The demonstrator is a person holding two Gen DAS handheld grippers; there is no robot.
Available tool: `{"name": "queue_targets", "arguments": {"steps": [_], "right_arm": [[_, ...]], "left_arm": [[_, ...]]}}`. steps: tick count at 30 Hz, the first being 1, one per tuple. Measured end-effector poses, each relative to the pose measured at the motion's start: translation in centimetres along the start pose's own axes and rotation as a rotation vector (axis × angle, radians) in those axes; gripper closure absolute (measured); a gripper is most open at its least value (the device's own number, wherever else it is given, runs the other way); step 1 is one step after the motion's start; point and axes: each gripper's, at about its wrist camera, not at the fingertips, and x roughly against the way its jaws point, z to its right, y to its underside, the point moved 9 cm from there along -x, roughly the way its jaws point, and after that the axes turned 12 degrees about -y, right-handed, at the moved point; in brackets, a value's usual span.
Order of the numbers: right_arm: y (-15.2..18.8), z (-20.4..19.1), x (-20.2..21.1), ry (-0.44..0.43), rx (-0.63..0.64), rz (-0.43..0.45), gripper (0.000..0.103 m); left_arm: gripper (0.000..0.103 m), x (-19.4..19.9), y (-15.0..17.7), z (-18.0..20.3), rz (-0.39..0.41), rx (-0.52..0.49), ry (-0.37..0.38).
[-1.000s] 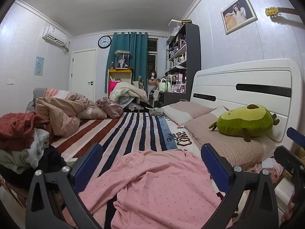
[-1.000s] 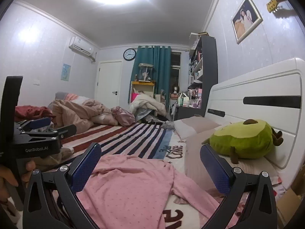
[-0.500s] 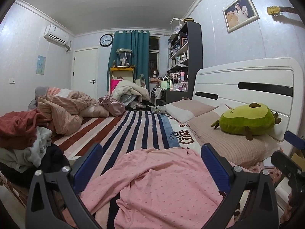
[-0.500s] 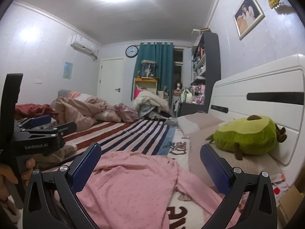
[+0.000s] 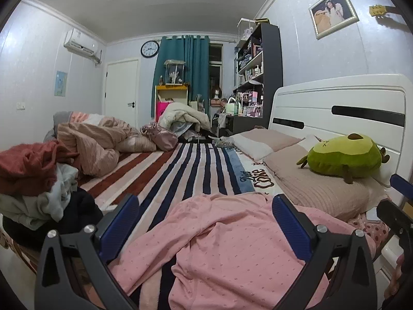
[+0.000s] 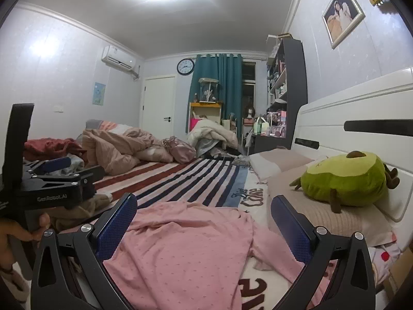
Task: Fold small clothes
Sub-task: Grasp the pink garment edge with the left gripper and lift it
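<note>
A pink dotted garment (image 5: 232, 245) lies crumpled on the striped blanket (image 5: 196, 173) at the near end of the bed; it also shows in the right wrist view (image 6: 191, 248). My left gripper (image 5: 205, 224) is open and empty, held just above the garment. My right gripper (image 6: 204, 222) is open and empty above the same garment, with a sleeve (image 6: 278, 255) trailing to the right. The left gripper body (image 6: 51, 188) shows at the left of the right wrist view.
A pile of mixed clothes (image 5: 36, 180) sits at the left bed edge. A rumpled pink duvet (image 5: 95, 142) lies beyond it. Pillows (image 5: 317, 188) and a green avocado plush (image 5: 346, 157) rest against the white headboard (image 5: 335, 108) on the right.
Both grippers have tilted slightly downward and drawn a little nearer the pink garment. Both stay open and the garment has not moved.
</note>
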Motion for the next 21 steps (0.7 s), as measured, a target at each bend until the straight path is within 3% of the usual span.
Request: {"name": "queue_targets", "arguments": {"steps": [4,7,11,14,16,18,21], "right_arm": [[1.2,-0.1,-1.7,0.004,-0.004,-0.016,0.000],[3.8,0.8,-3.7,0.044,-0.043,-0.066,0.000],[8.1,1.6,-7.3,-0.062,-0.177,-0.158,0.000],[10.1,2.1,-9.1,-0.081,-0.219,-0.216,0.000],[10.7,2.2,-9.9,-0.081,-0.219,-0.234,0.000],[11.0,2.1,-10.6,-0.073,-0.212,-0.247,0.000],[11.3,1.5,-11.7,-0.085,-0.203,-0.273,0.000]], "left_arm": [[0.001,-2.1,1.7,-2.2,-0.033,0.030,0.033],[0.001,-3.7,3.9,-5.8,-0.083,0.034,-0.035],[0.001,-5.6,7.9,-10.7,-0.193,0.052,-0.084],[0.002,-6.5,11.3,-13.4,-0.270,0.071,-0.087],[0.012,-7.3,13.8,-14.6,-0.330,0.079,-0.086],[0.040,-8.1,16.3,-15.5,-0.387,0.065,-0.110],[0.044,-9.1,19.2,-16.6,-0.457,0.100,-0.115]]}}
